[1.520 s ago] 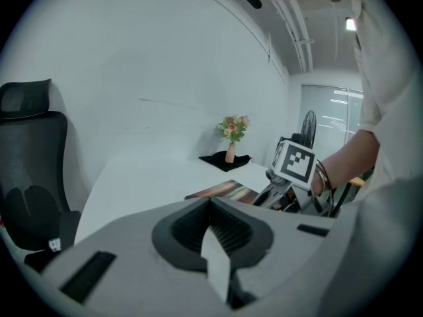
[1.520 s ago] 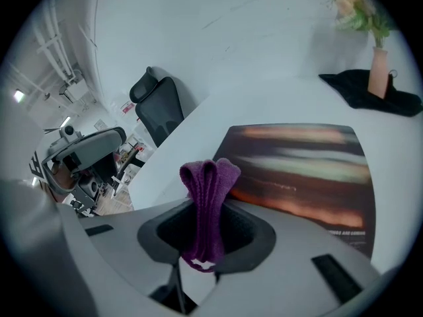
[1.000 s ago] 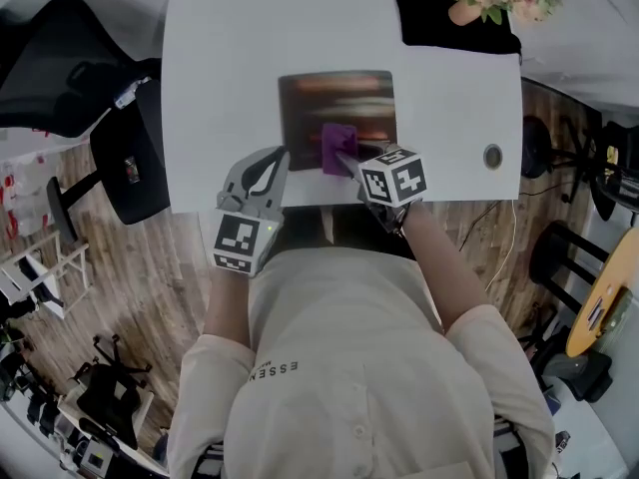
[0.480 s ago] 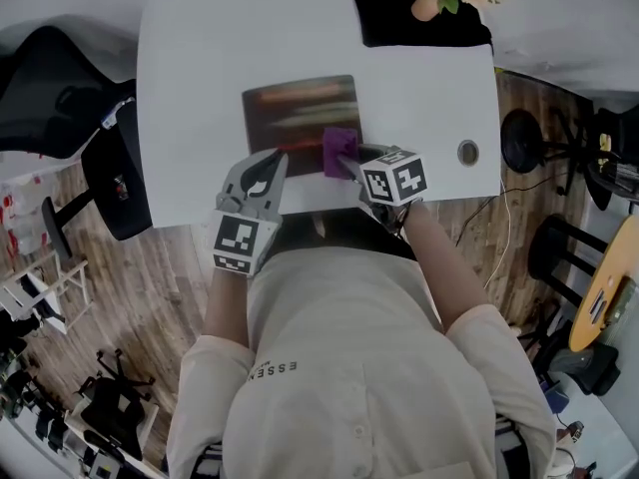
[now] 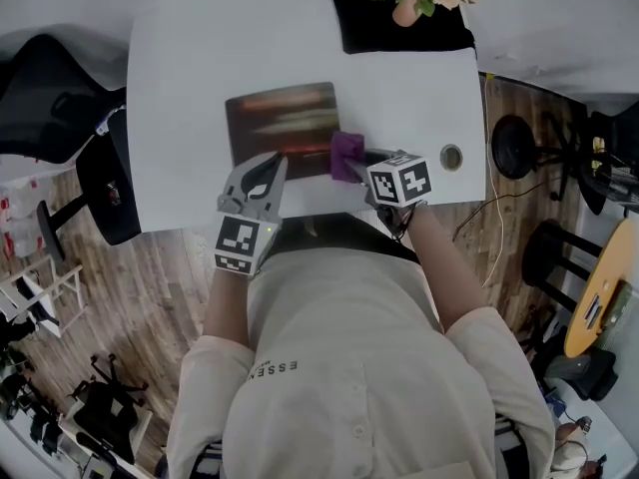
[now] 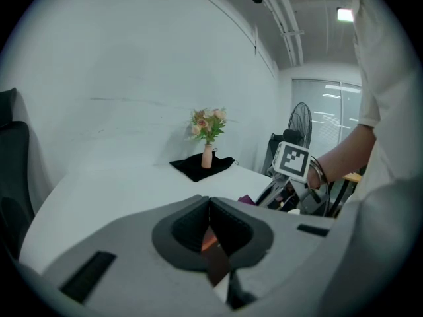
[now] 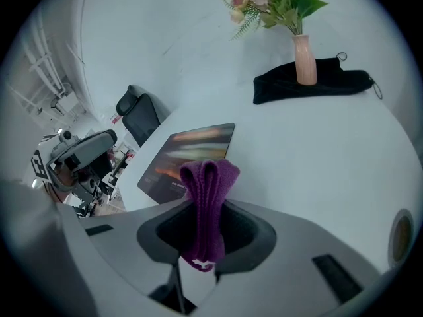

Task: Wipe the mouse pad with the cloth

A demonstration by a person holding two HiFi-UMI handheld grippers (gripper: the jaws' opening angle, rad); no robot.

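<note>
A dark mouse pad (image 5: 282, 123) with orange streaks lies flat on the white table (image 5: 180, 88). My right gripper (image 5: 357, 162) is shut on a folded purple cloth (image 5: 345, 155), which sits just past the pad's right near corner. In the right gripper view the cloth (image 7: 207, 190) stands up between the jaws, with the pad (image 7: 188, 152) behind it to the left. My left gripper (image 5: 267, 165) is over the pad's near edge. Its jaws (image 6: 210, 207) stand closed, and only a sliver of the pad shows below them.
A vase of flowers (image 5: 405, 6) stands on a black cloth (image 5: 384, 30) at the table's far right. A round cable hole (image 5: 451, 156) lies right of the right gripper. Black office chairs (image 5: 55, 73) stand left of the table. The table's near edge is under both grippers.
The right gripper has carried the purple cloth rightward across the pad's near part to just beyond its right edge. The left gripper has shifted right along the pad's near edge.
</note>
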